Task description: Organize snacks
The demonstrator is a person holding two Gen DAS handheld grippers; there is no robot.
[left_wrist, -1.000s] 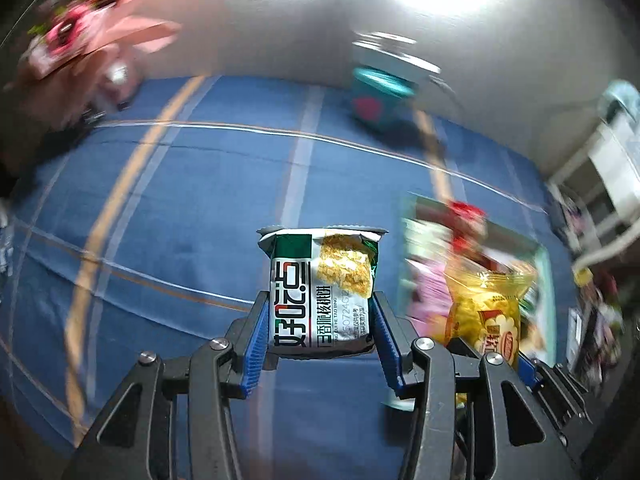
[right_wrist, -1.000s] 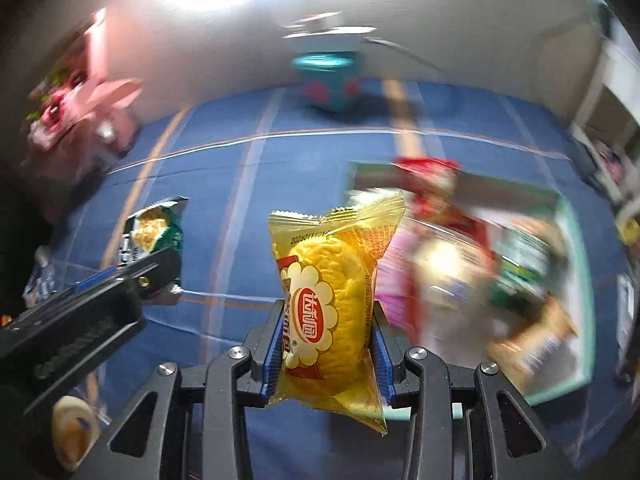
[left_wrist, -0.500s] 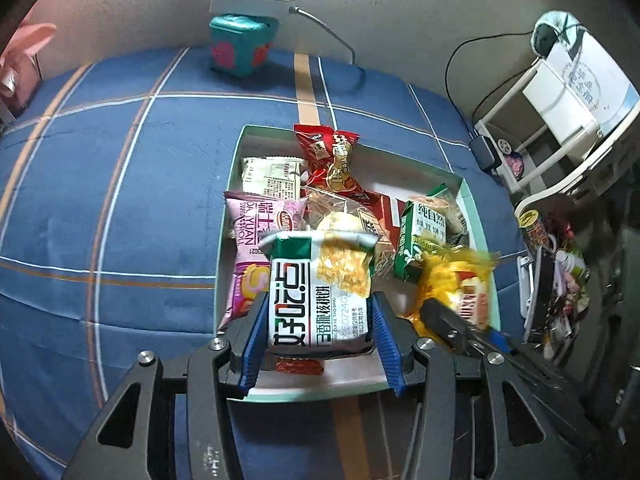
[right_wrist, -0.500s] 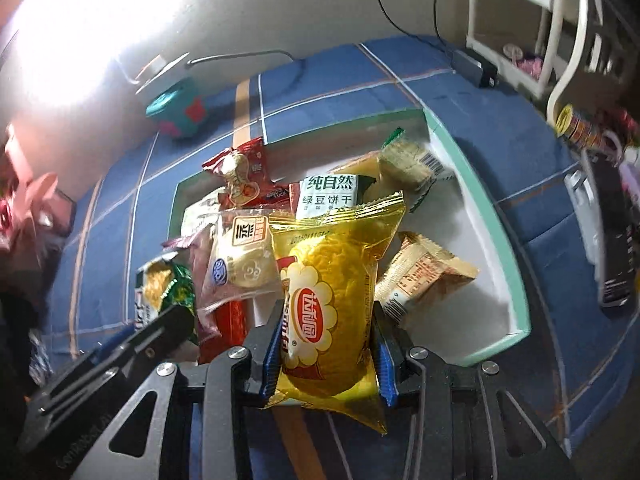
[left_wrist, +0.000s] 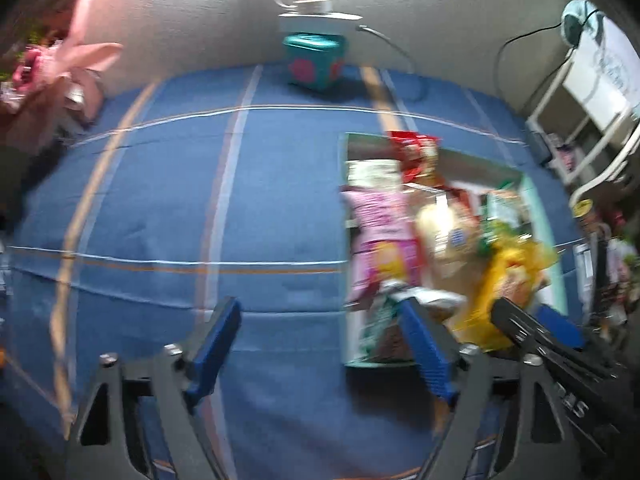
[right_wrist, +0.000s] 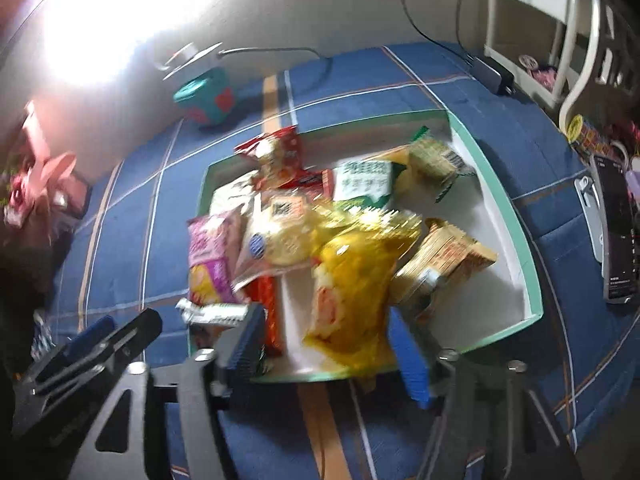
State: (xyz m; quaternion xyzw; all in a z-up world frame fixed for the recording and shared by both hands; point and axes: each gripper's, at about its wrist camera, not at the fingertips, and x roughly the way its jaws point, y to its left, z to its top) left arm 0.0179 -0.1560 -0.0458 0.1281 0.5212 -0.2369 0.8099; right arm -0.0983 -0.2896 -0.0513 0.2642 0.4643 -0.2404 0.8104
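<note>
A teal-rimmed white box (right_wrist: 528, 264) on the blue cloth holds several snack packets. My right gripper (right_wrist: 332, 344) is open at the box's near edge; the yellow packet (right_wrist: 352, 288) lies blurred between its spread fingers, over the box floor. My left gripper (left_wrist: 320, 344) is open and empty over the blue cloth, left of the box (left_wrist: 552, 240). The green and white packet (left_wrist: 384, 320) lies in the box's near left corner, also in the right wrist view (right_wrist: 216, 314). The left gripper's finger (right_wrist: 100, 344) shows at lower left in the right wrist view.
A teal tin (left_wrist: 314, 60) and white power strip (left_wrist: 312, 12) stand at the far edge by the wall. Pink flowers (left_wrist: 52, 64) sit at far left. A phone (right_wrist: 616, 232) and white rack (right_wrist: 560, 20) are to the right of the box.
Both grippers have opened and let go of their packets, which dropped into the box. The left gripper has swung left, away from over the box.
</note>
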